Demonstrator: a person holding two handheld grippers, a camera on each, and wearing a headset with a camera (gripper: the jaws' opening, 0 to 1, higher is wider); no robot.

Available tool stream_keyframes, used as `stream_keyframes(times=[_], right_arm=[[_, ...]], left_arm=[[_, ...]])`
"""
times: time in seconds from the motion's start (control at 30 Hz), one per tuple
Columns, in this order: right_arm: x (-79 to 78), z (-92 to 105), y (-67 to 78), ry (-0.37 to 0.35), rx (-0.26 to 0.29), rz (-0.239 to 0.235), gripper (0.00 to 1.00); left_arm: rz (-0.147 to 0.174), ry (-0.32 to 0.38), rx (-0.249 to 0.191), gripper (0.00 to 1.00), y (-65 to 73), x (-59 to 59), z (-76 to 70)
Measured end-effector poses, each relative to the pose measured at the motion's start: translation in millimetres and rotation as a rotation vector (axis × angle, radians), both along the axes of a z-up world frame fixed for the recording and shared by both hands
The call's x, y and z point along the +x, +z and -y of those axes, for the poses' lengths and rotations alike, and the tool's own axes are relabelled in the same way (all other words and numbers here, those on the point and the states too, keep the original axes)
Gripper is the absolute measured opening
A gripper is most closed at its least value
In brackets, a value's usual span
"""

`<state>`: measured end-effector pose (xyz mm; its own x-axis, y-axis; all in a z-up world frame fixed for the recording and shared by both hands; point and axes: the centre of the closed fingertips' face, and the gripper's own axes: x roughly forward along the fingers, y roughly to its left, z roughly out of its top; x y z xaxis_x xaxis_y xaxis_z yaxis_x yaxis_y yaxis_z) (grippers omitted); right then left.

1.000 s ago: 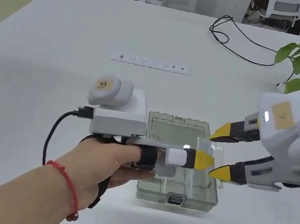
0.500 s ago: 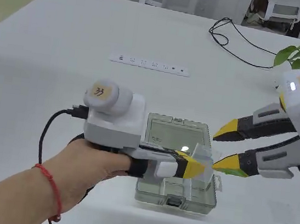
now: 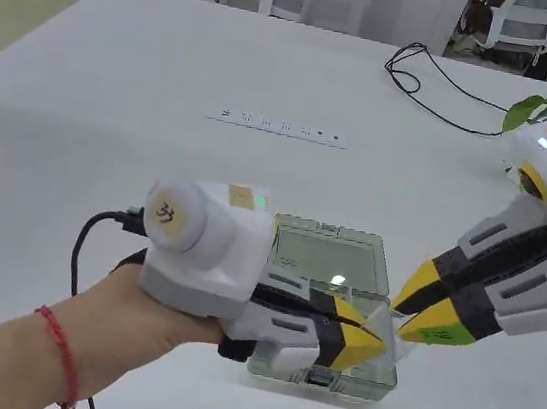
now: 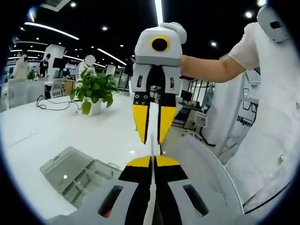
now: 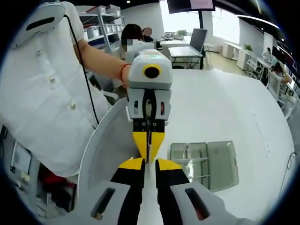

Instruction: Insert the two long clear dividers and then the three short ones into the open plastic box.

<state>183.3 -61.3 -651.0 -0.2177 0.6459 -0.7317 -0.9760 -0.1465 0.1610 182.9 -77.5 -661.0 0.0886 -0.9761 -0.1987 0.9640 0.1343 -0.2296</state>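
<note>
- The left gripper [image 3: 369,340] has its jaws pressed together on the thin edge of a clear divider [image 4: 152,146].
- The right gripper [image 3: 413,306] meets it tip to tip. Its jaws stand a little apart, with the other edge of the divider between them.
- The divider is in the air, just above the near right part of the open plastic box [image 3: 351,384] in the head view.
- The box rests on the white table [image 3: 117,93], and its lid lies open behind it.

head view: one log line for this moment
left gripper: shut on clear plastic divider | right gripper: narrow gap around it, grip unclear | open clear plastic box: on table
</note>
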Motion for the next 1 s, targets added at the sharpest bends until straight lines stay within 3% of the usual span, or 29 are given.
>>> stream_keyframes(times=[0.17,0.37,1.0], right_arm=[[-7.7,-1.7,-0.2,0.022,0.005,-0.033,0.04],[-9.2,-1.0,-2.6,0.025,0.005,-0.04,0.03],[-4.4,-3.9,-8.5,0.013,0.006,-0.007,0.03]], left_arm=[[-0.002,-0.011,0.004,0.0,-1.7,-2.5,-0.5],[0.005,-0.015,0.006,0.0,-3.2,-4.7,-1.4],[-0.008,0.027,0.014,0.0,-10.2,0.6,-7.4]])
